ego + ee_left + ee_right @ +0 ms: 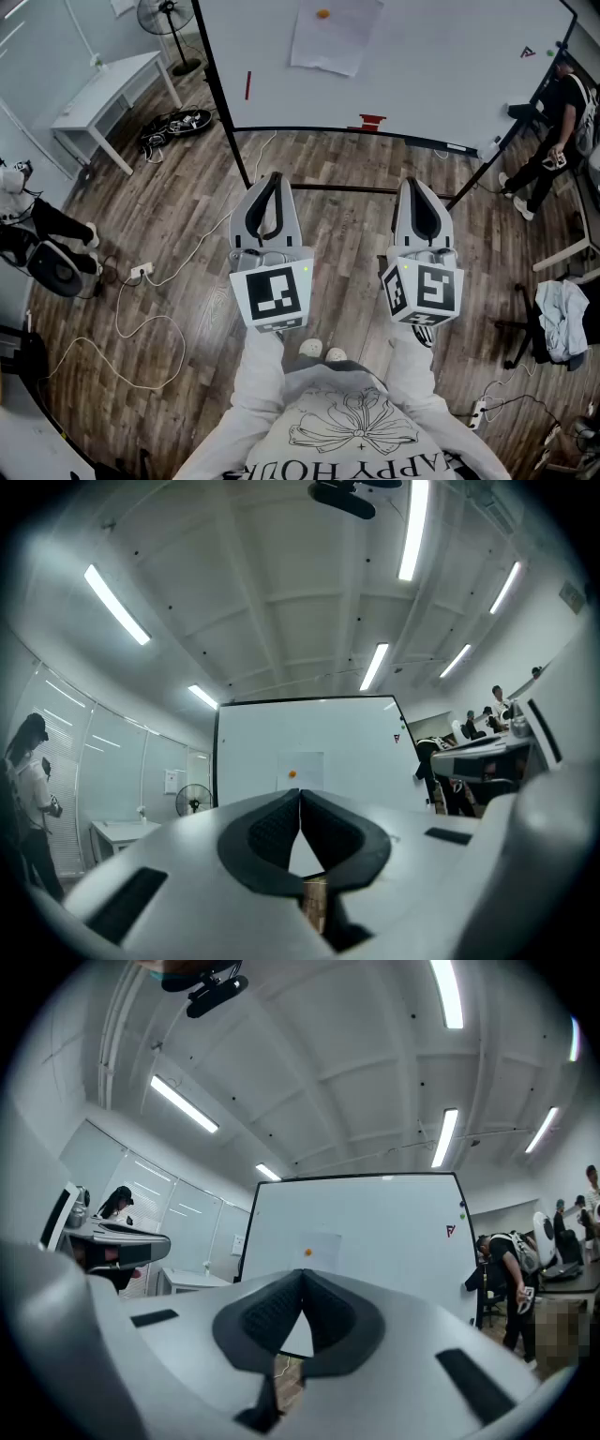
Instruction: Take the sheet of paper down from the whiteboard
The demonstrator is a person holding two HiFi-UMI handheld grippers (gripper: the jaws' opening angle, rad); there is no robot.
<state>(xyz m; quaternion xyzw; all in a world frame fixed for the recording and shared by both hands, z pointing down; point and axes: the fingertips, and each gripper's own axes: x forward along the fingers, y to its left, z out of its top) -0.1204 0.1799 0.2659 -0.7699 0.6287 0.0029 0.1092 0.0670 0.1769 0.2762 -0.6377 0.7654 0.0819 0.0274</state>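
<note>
Paper (336,36) hangs on the whiteboard (441,84), well inside its edges, pinned by an orange magnet (322,13) near the sheet's top. That magnet alone seems to hold it up, so I judge I must lift it off or pull the sheet from under it.

I stand well back from the board on the wood floor. My left gripper (273,176) and right gripper (416,181) sit side by side, both aimed at the board. Each has its jaws pressed together with nothing between them. This looks like an approach stance to me, with the task not yet begun.

The head view shows what the gripper views miss: the floor, the cables, the board's bottom edge and my distance from it. It cuts the sheet off at the top. The gripper views show the board upright and whole, with the full sheet just above my closed jaws. The left one also shows a fan (192,801) and a bench (117,829) past the board's left edge.
</note>
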